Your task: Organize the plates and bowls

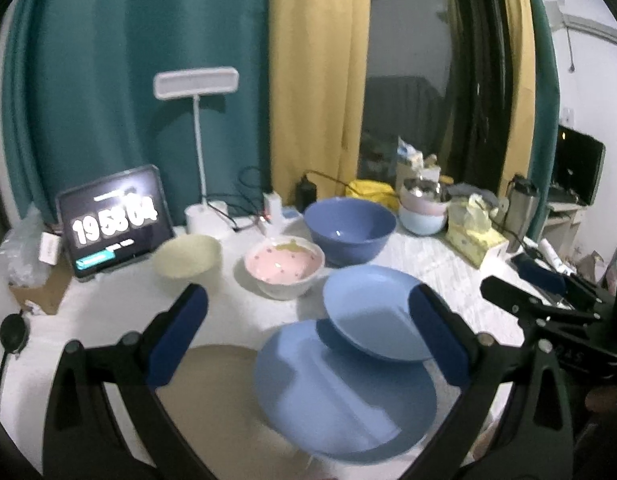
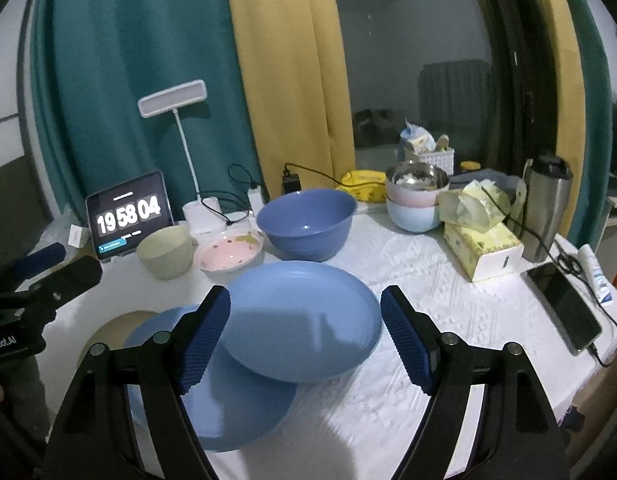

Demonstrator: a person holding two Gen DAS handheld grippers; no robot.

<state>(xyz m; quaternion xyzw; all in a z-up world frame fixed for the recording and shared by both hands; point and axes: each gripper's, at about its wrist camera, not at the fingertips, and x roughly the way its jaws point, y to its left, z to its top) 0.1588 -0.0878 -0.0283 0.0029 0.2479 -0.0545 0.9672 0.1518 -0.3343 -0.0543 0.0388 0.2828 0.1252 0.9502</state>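
A light blue deep plate (image 2: 304, 320) rests tilted, its left edge on a flat blue plate (image 2: 228, 404), which overlaps a tan plate (image 2: 112, 330). The same three show in the left wrist view: deep plate (image 1: 368, 312), flat plate (image 1: 340, 396), tan plate (image 1: 212, 392). Behind stand a pale green bowl (image 2: 164, 252), a pink dotted bowl (image 2: 228, 254) and a big blue bowl (image 2: 308, 220). My right gripper (image 2: 306, 340) is open, its fingers either side of the deep plate. My left gripper (image 1: 308, 332) is open above the plates, holding nothing.
A clock tablet (image 2: 128, 216) and desk lamp (image 2: 176, 100) stand at the back left. Stacked pastel bowls with a steel bowl (image 2: 416, 196), a tissue box (image 2: 484, 248), a steel flask (image 2: 546, 208) and a phone (image 2: 564, 304) crowd the right side.
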